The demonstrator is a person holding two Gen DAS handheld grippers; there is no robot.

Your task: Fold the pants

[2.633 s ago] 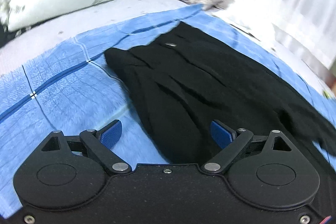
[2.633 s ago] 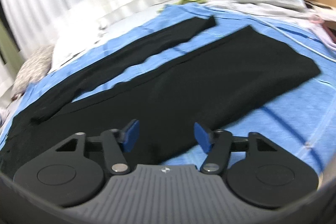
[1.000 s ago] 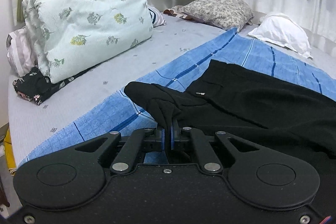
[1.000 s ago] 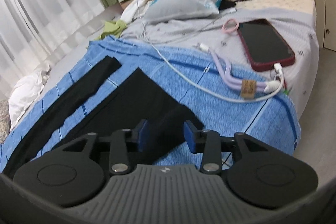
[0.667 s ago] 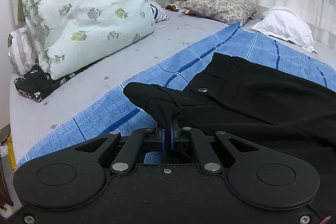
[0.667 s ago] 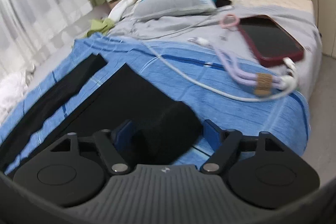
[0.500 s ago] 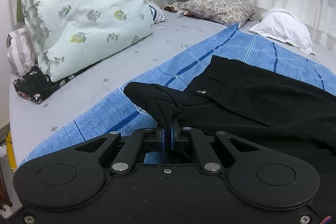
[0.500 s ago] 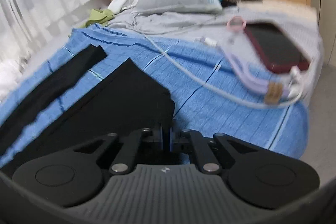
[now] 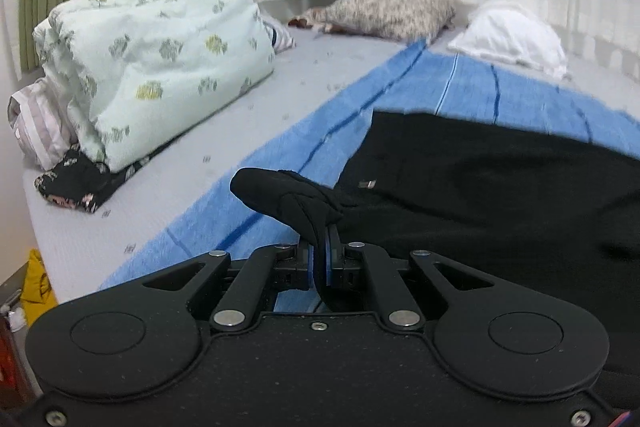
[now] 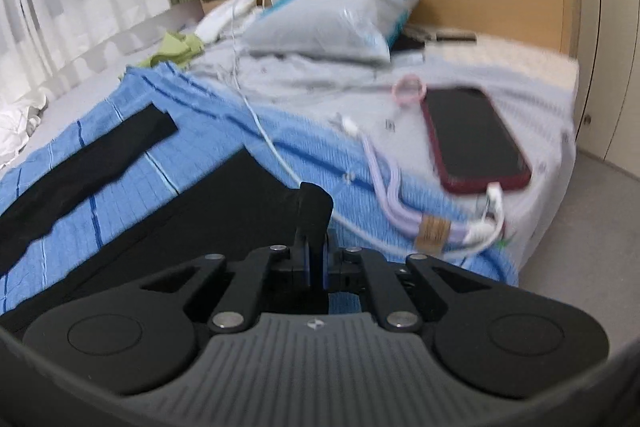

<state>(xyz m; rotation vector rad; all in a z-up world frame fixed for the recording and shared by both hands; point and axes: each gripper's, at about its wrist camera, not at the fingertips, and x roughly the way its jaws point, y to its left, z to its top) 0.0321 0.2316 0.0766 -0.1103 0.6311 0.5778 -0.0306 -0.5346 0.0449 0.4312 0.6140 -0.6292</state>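
Change noted: the right tool [image 10: 318,267], whose jaws stood apart around the hem corner a second ago, has now pinched down on it; black fabric is clamped between its blue pads and stands up in a short tab just ahead of them. The left tool [image 9: 320,261] was already closed on the bunched waistband corner a second ago and remains so, the cloth twisted into a knot just in front of its jaws.

Reading: both ends of the near edge of the pants [image 9: 500,195] are now secured, one tool at the waist, one at the leg end. The grasp step looks complete; next would likely be a lift and carry of this edge over the far leg to lay the first fold.

Garment condition: black, matte, thin and limp. It lies on a blue striped blanket [image 10: 120,163] on the bed, stretching away ahead of both tools. Seen from the right tool, the legs are spread apart, the far leg [image 10: 84,163] a narrow strip beyond and left. A small metal fastener [image 9: 367,183] shows near the waist.

Hazard: a white cable [image 10: 272,147] and phone [image 10: 474,139] lie just right of the right tool.
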